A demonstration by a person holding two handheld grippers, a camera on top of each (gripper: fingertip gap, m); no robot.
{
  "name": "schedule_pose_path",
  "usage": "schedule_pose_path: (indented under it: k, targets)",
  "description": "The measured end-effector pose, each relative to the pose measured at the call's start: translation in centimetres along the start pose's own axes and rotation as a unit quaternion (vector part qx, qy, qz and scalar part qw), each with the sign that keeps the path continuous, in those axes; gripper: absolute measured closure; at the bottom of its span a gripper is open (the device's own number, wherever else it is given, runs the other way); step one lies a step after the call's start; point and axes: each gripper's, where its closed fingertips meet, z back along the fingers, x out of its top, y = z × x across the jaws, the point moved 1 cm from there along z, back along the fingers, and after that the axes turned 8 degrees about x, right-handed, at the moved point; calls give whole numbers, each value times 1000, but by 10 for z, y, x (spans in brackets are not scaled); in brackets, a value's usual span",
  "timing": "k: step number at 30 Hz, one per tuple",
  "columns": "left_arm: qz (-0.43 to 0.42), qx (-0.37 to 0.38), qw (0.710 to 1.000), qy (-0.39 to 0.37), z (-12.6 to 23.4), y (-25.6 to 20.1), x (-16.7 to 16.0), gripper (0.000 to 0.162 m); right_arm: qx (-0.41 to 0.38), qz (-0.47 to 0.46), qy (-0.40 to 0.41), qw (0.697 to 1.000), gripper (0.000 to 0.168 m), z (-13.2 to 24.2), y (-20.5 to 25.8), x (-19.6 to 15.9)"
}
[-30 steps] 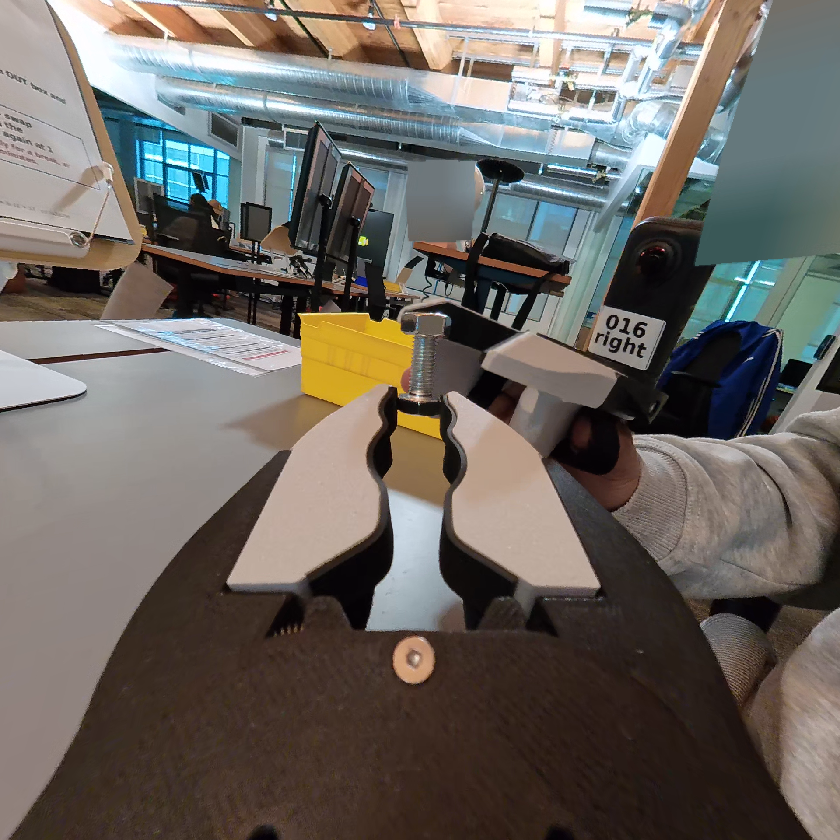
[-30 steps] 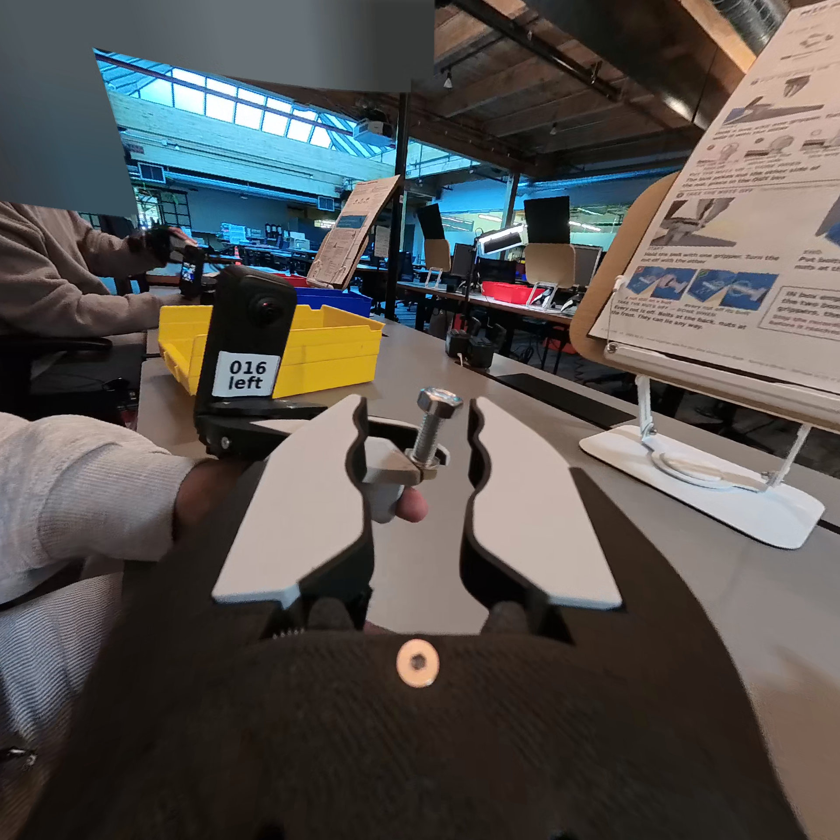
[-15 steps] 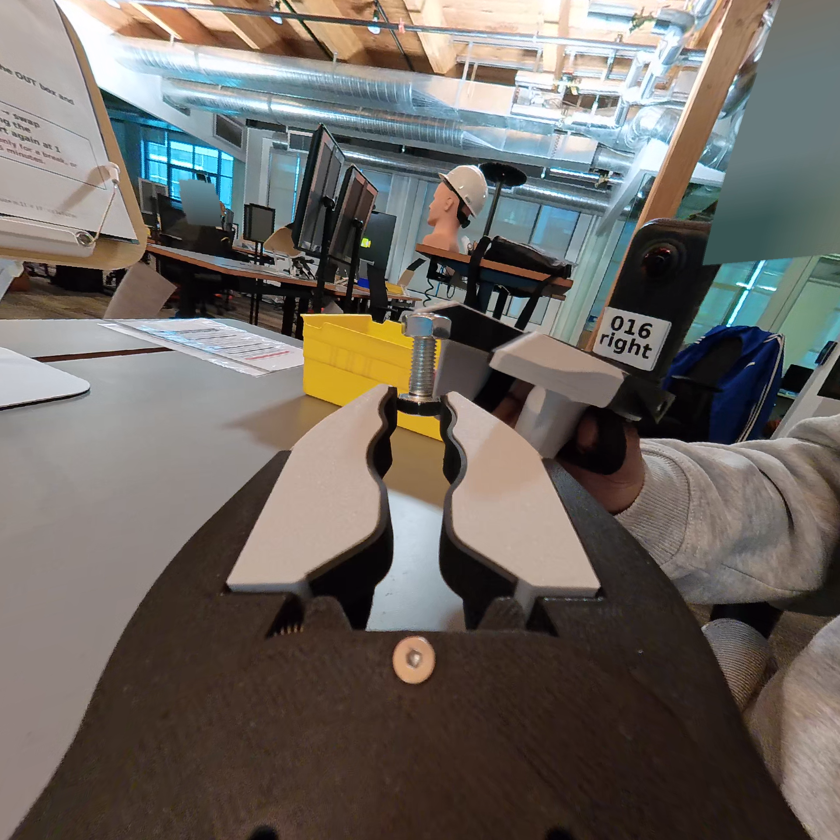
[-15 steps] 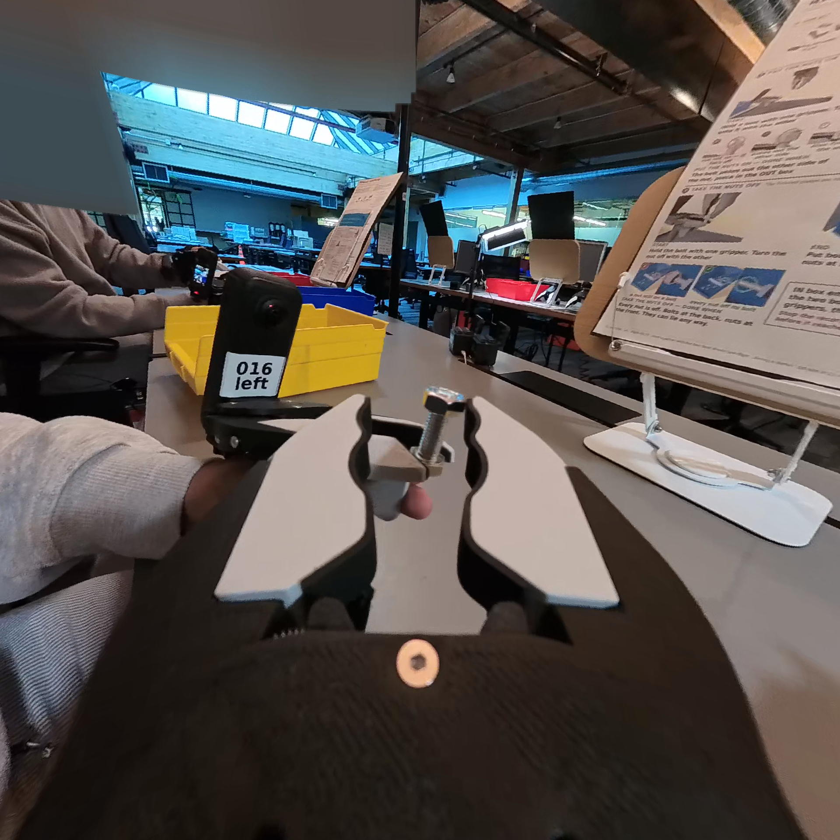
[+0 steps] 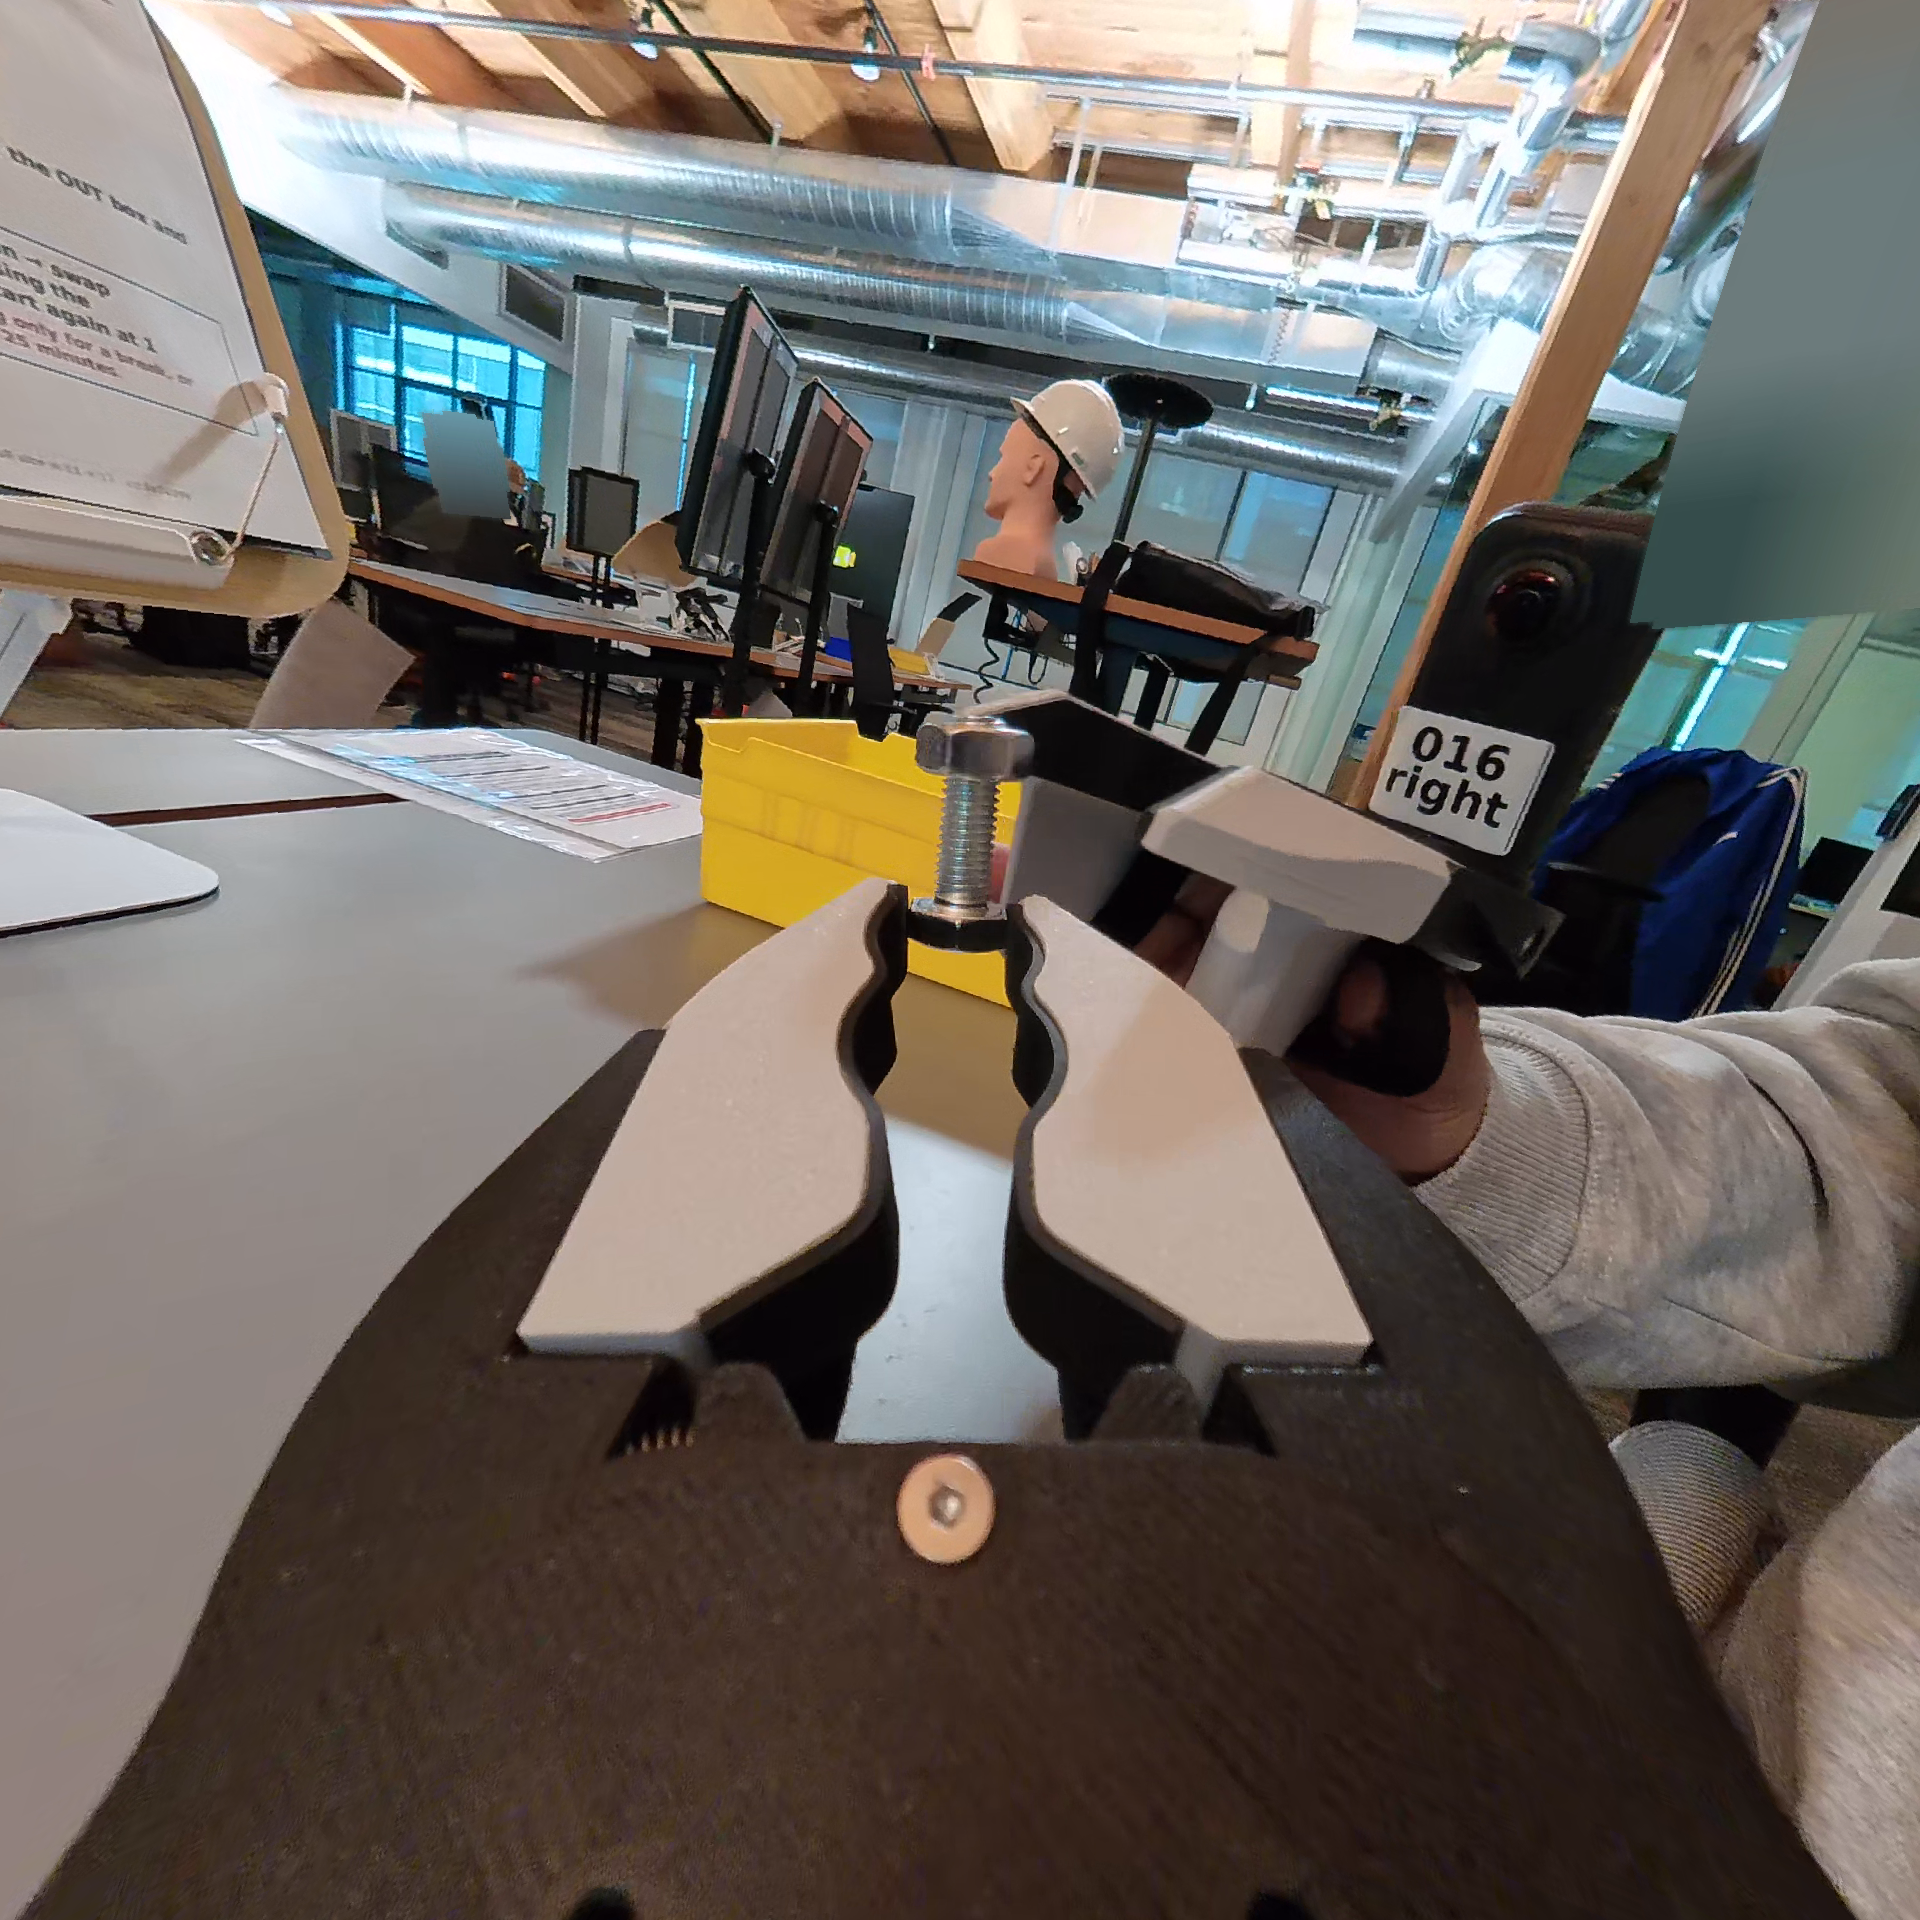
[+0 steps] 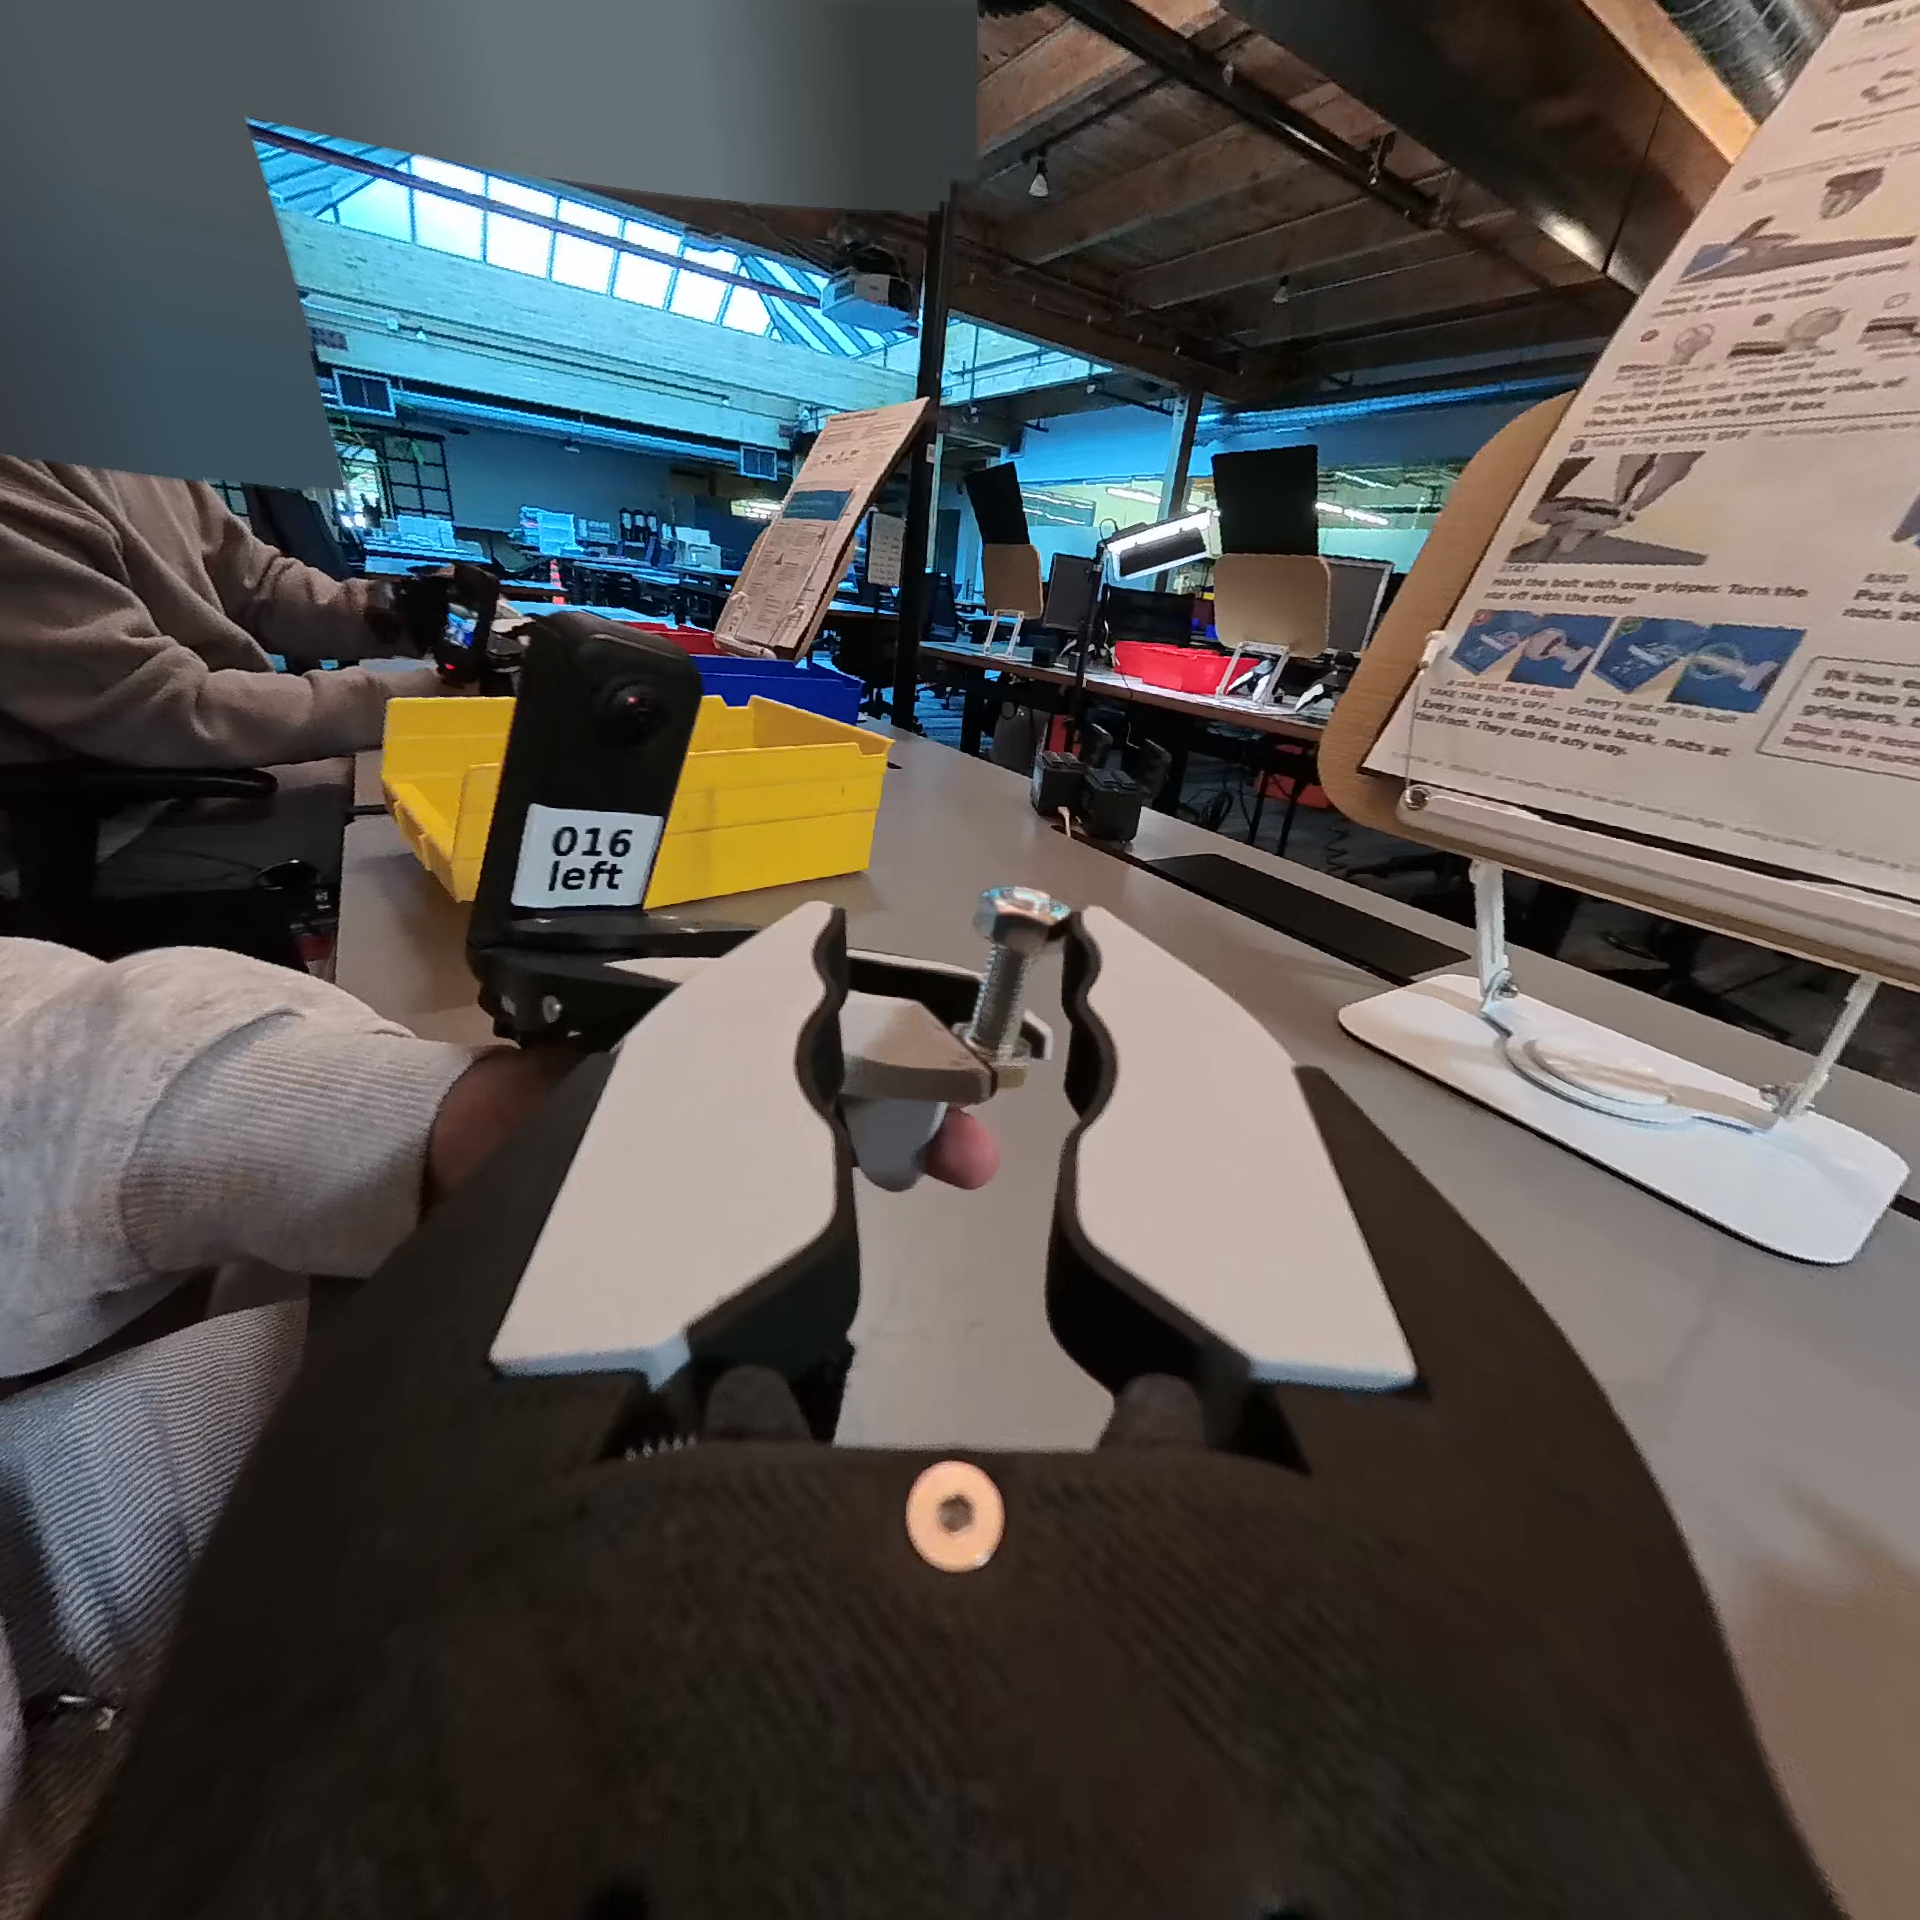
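My left tool [image 5: 961, 920] stays clamped on the nut [image 5: 958, 914] at the upright bolt [image 5: 968, 821], held above the desk's [image 5: 312, 1039] near edge. My right tool [image 6: 951, 961], fingers apart, has closed in around the bolt's head, gripping nothing.

the left gripper [image 5: 961, 920] is held level over the table, fingers drawn close and clamped at the tips. the right gripper [image 6: 951, 961] faces it from the opposite side with its fingers spread apart, one fingertip [image 5: 1060, 852] just beside the left's tips. a hand [image 5: 1397, 1049] in a grey sleeve grips the right handle.
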Motion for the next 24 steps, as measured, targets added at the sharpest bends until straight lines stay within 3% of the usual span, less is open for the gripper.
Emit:
schedule_pose_path:
  k: [3,12,14,16,17,24]
  targets:
    - [10,5,1000,-3,1,4,2,143,29,-5,-13,999,148,3,7,5]
    - [5,1,1000,-1,0,1,0,143,6,-25,1,1000,119,-2,-1,-4]
    - [6,4,1000,-2,0,3,1,143,15,-18,1,1000,124,-2,3,-2]
    - [13,9,1000,-4,1,6,2,143,43,-14,-6,999,149,0,10,2]
    - [16,10,1000,-3,1,7,2,143,50,-21,-12,998,151,1,12,3]
    - [13,9,1000,0,0,6,0,143,6,-41,-21,999,121,1,-4,2]
